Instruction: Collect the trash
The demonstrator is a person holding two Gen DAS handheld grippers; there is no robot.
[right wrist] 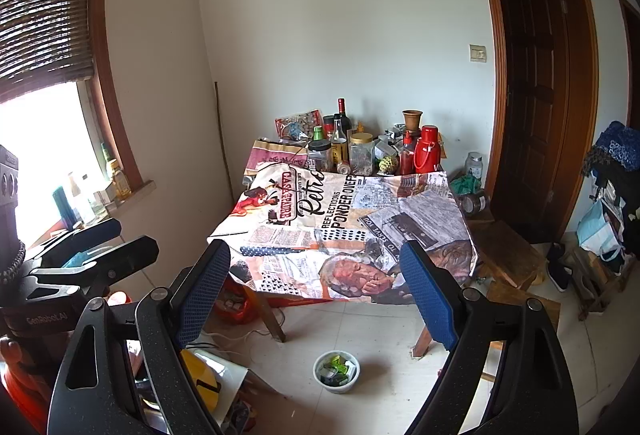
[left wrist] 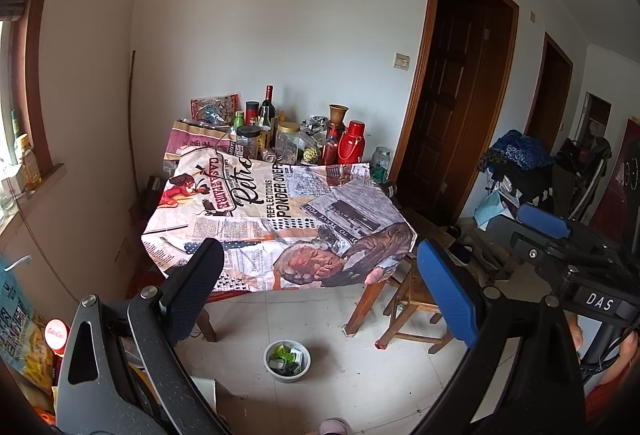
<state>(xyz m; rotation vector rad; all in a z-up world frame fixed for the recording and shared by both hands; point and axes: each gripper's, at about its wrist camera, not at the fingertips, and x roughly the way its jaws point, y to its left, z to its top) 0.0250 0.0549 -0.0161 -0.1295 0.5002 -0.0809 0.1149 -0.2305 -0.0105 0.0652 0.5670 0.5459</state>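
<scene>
A small white bowl (left wrist: 286, 377) (right wrist: 336, 387) stands on the tiled floor in front of the table, holding green and dark wrappers (left wrist: 285, 353) (right wrist: 335, 367). My left gripper (left wrist: 320, 275) is open in mid-air, well above and short of the bowl, with nothing between its pads. My right gripper (right wrist: 316, 271) is open the same way, its blue pads wide apart and bare. Each gripper also shows in the other's view: the right gripper (left wrist: 524, 229) beside the left one, the left gripper (right wrist: 126, 237) near the window.
A table under a newspaper-print cloth (left wrist: 280, 211) (right wrist: 344, 223) carries bottles, jars and a red flask (left wrist: 352, 145) (right wrist: 427, 151) along its back edge. A wooden stool (left wrist: 416, 299) and low bench (right wrist: 504, 251) stand to its right. Bags and boxes (right wrist: 224, 387) lie at the lower left.
</scene>
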